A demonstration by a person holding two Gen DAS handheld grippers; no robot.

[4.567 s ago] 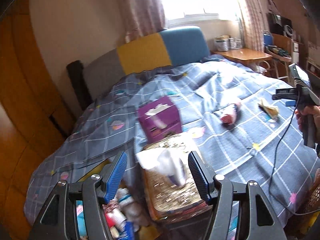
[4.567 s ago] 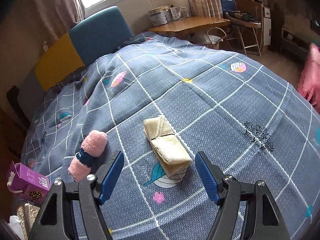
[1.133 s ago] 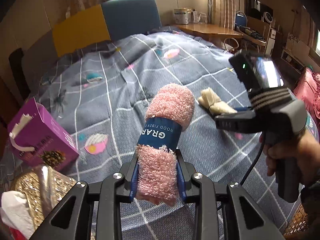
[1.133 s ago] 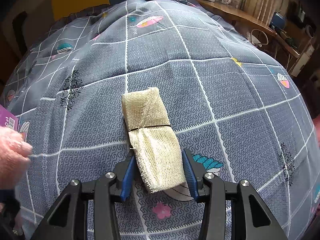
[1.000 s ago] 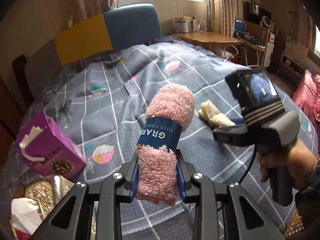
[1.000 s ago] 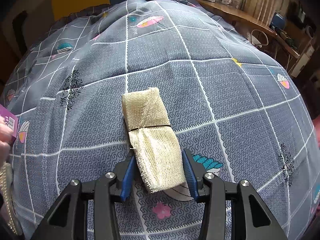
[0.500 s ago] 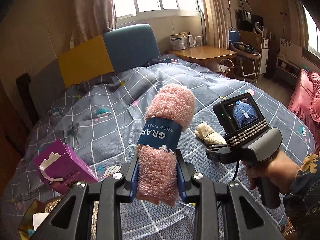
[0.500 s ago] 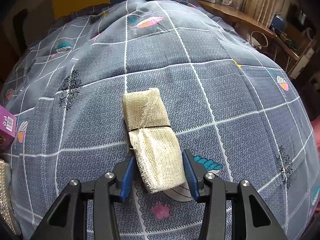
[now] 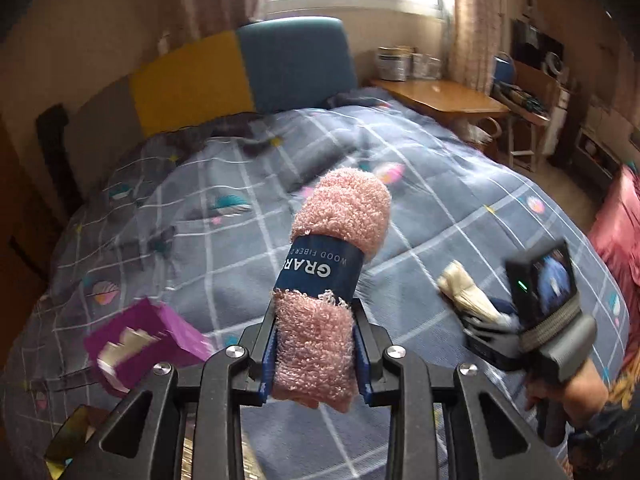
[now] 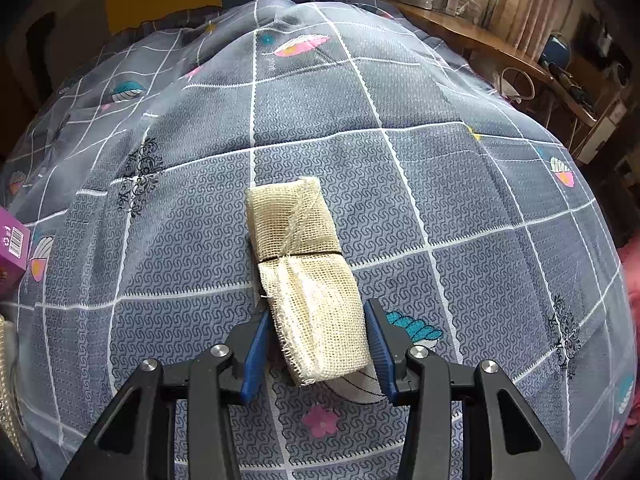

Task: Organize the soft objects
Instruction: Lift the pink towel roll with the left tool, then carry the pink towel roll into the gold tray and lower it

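The pink fluffy roll [image 9: 334, 280] has a dark blue paper band with white letters around its middle. It is held up in the air above the bed [image 9: 224, 216], with its far end pointing up and away. The cream gauze bundle [image 10: 308, 276] is folded and tied with a thin string across its middle. It lies flat on the bed's grey checked cover, well apart from the pink roll.
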